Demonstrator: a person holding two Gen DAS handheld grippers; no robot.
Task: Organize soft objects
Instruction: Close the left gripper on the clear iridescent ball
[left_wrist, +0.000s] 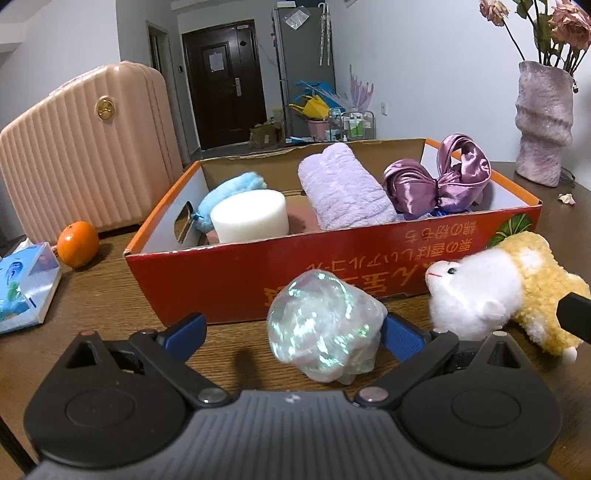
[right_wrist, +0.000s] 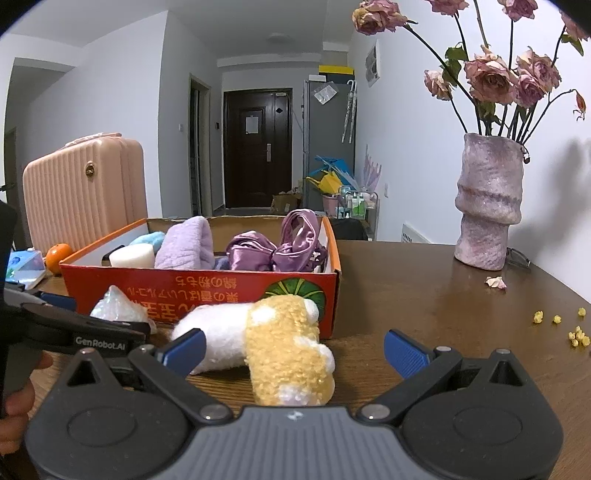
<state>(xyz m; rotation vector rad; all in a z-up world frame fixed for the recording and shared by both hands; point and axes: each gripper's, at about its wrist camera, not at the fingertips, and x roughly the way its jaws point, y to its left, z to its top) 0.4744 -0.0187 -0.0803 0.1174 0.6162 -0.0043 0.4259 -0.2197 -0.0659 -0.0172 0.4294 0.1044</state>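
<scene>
1. Mid-pickup, by the look of it: left gripper (left_wrist: 293, 330) low centre of the left wrist view, jaws wide apart around the iridescent pearly pouch (left_wrist: 325, 328) on the wooden table (left_wrist: 110, 295); right blue pad at or just beside the pouch's edge, left pad well clear, no squeeze yet

2. Right gripper (right_wrist: 293, 349) low centre of its own view, jaws likewise apart, straddling the yellow-and-white plush toy (right_wrist: 280, 350) lying on the table, nothing clamped

3. Next, probably: closing gently on the soft pouch, lifting over the near wall of the orange cardboard box (left_wrist: 221, 280), setting down in the gap between white foam cylinder (left_wrist: 250, 216) and lilac rolled towel (left_wrist: 341, 188)

4. Left view only: plush's face, box floor, open tissue box (left_wrist: 26, 284) at far left

5. Right view only: plush's full body, yellow crumbs (right_wrist: 576, 334) at right edge, the left gripper's side and a fingertip at lower left
</scene>
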